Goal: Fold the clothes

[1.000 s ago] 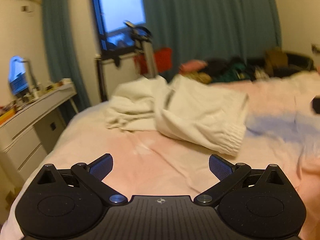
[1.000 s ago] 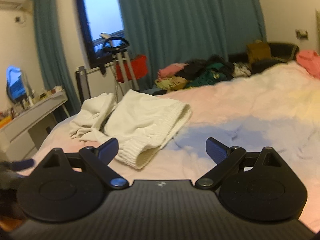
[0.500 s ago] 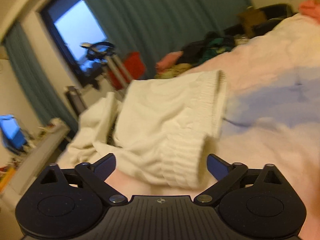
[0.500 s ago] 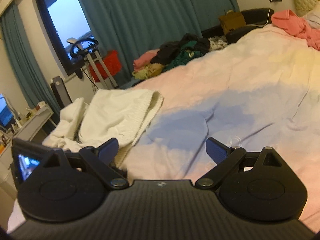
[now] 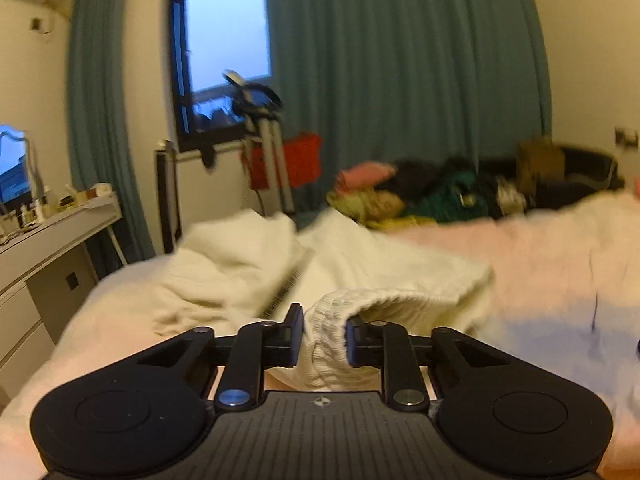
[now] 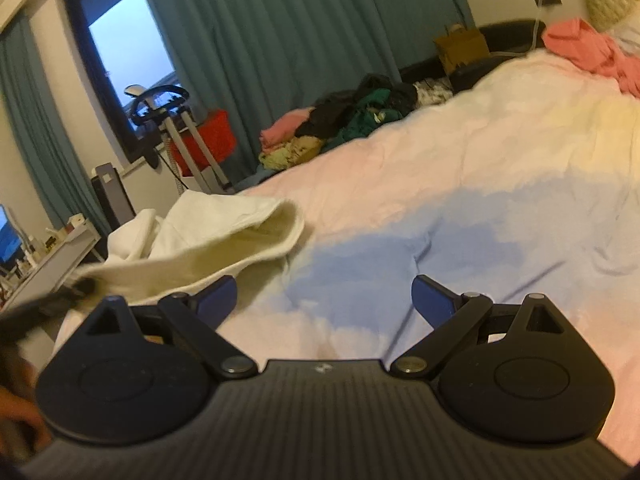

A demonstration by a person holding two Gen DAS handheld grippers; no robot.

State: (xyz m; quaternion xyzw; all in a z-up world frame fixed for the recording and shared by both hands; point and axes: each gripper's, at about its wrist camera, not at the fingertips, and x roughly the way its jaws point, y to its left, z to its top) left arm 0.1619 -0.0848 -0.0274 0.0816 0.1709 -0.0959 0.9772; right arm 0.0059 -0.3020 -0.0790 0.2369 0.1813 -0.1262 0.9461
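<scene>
A crumpled cream knitted garment (image 5: 384, 276) lies on the bed. My left gripper (image 5: 323, 340) is shut on its ribbed hem (image 5: 326, 332), which bunches between the two pads. In the right wrist view the same garment (image 6: 224, 232) lies to the left, one edge lifted toward the left gripper (image 6: 52, 300), which shows blurred at the left edge. My right gripper (image 6: 325, 298) is open and empty above the bedcover, to the right of the garment.
The bed has a pink, blue and yellow cover (image 6: 460, 200). A pile of mixed clothes (image 6: 344, 124) lies at its far edge and a pink garment (image 6: 588, 50) near the headboard. A white dresser (image 5: 44, 264) stands left of the bed. An exercise bike (image 5: 260, 148) stands by the window.
My left gripper has closed on the garment's ribbed hem; it was open before. The right gripper has swung right over the bedcover and stays open.
</scene>
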